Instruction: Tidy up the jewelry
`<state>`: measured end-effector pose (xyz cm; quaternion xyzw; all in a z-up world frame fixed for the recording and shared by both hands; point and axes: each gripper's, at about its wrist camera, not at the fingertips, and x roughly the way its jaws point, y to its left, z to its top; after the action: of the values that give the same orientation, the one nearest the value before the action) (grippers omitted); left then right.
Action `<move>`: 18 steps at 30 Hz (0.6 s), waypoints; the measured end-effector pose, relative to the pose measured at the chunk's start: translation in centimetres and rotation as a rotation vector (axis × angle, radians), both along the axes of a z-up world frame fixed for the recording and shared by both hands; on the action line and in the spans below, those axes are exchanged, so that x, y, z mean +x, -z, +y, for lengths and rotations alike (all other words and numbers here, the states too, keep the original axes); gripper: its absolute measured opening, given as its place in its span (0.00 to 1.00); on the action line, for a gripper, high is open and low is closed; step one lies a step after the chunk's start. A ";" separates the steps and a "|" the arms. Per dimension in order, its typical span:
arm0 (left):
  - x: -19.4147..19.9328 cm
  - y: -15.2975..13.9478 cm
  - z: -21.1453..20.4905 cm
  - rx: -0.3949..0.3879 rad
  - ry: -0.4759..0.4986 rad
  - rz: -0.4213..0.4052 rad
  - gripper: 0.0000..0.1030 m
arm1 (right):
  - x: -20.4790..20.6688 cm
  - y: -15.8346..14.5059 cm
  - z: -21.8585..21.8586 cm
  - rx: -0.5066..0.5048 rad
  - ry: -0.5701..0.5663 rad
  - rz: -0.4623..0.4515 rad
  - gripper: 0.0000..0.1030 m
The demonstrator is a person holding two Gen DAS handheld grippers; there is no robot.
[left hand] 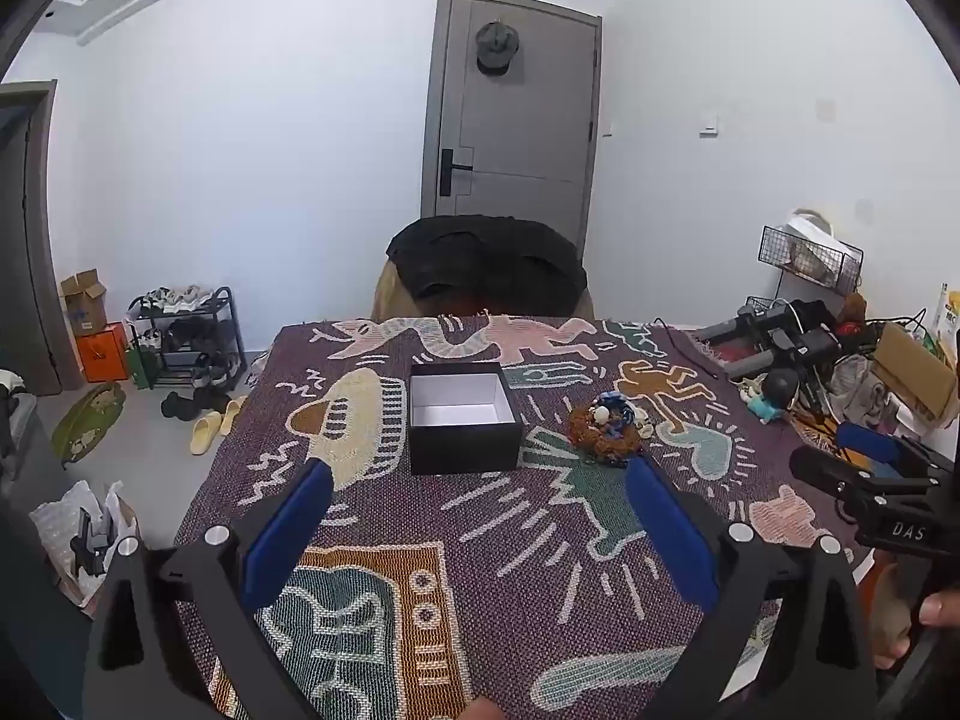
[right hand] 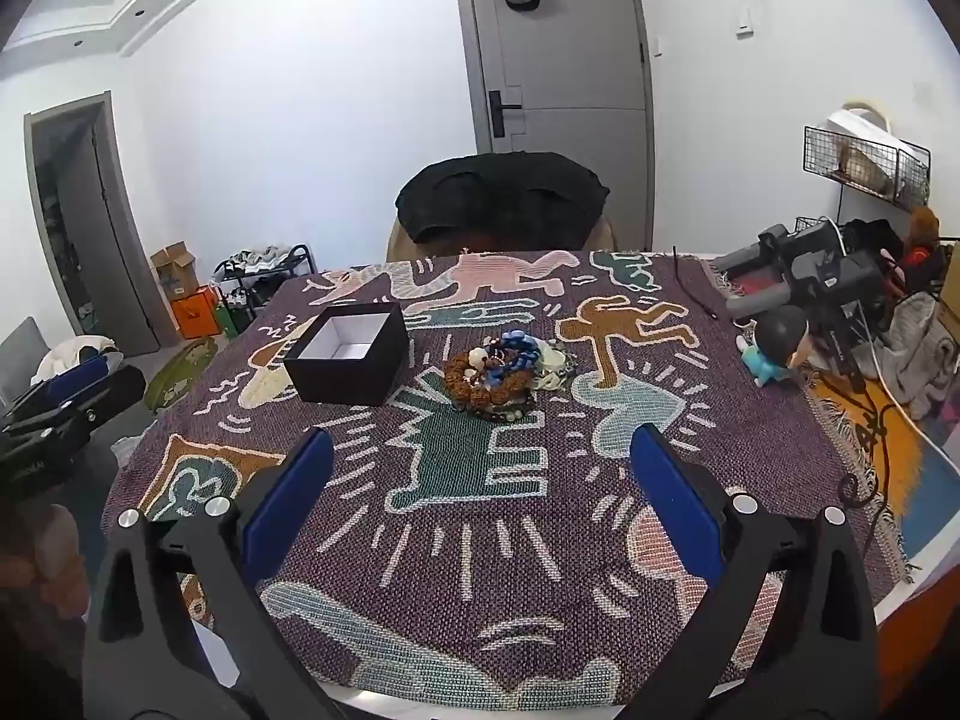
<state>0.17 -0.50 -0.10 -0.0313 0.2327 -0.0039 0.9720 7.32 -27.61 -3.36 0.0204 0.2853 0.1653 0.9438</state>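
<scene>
White walls and a grey door (right hand: 558, 48) back a table spread with a purple patterned cloth (right hand: 480, 546). At the centre of the right wrist view lies the jewelry pile (right hand: 507, 369), a tangle of brown, blue and pale bead strands, just right of the black box (right hand: 348, 360), which stands open and shows a bare white inside. Nothing has gone into the box yet, so the step in hand looks like a first pick. The right gripper (right hand: 480, 468) hovers near the pile with jaws spread wide and nothing between them; the left gripper (left hand: 480, 510) faces the box from the lower middle of its own view, equally wide and empty. A good pick would likely take 1 strand by its outer loop, lifted slowly so the others slide free. A toy figure (right hand: 774, 348) sits at right.
</scene>
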 end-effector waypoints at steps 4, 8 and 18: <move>0.0 0.0 0.1 -0.009 0.000 0.001 0.92 | -0.8 -0.3 1.1 0.001 0.005 -0.007 0.95; -0.2 0.2 0.4 -0.013 -0.001 0.000 0.92 | -0.8 -0.1 1.3 0.002 0.007 -0.004 0.95; 0.0 0.3 0.5 -0.019 0.001 0.004 0.92 | -0.9 0.0 1.0 0.010 0.019 -0.006 0.95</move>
<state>0.13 -0.01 -0.38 -0.0403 0.2345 -0.0065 0.9713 6.38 -26.63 -3.36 0.0271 0.2817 0.1577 0.9461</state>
